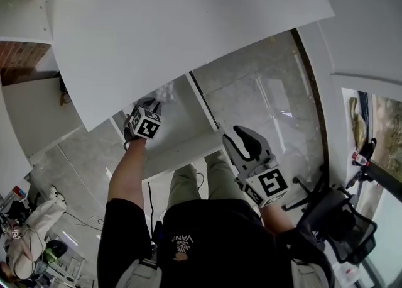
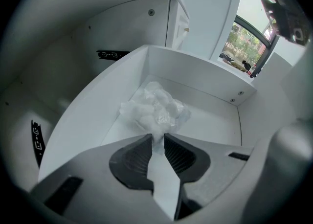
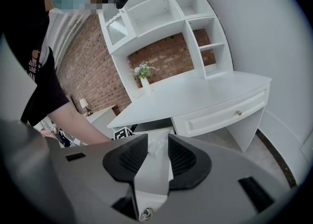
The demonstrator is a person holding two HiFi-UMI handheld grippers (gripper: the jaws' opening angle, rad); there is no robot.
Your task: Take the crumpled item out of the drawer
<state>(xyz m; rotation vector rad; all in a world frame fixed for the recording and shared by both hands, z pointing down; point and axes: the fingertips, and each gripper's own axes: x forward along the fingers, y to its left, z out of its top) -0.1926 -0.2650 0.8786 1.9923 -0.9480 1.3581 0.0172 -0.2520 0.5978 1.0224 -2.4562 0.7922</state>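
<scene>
The crumpled item (image 2: 155, 108), a wad of clear white plastic, lies in the open white drawer (image 2: 195, 64) toward its back. My left gripper (image 2: 157, 137) reaches into the drawer and its tips pinch the wad's near tail. In the head view the left gripper (image 1: 149, 107) is under the edge of the desk top (image 1: 188, 22), with the wad (image 1: 164, 92) just beyond it in the drawer (image 1: 182, 117). My right gripper (image 1: 242, 137) hangs outside the drawer, to its right and over the floor. In its own view the right gripper (image 3: 157, 140) is open and holds nothing.
The white desk top overhangs the drawer. A second drawer with a knob (image 3: 238, 112) is closed at the desk's right. A vase with flowers (image 3: 143, 74) stands on the desk under the shelf unit. A black office chair (image 1: 339, 217) stands at the right.
</scene>
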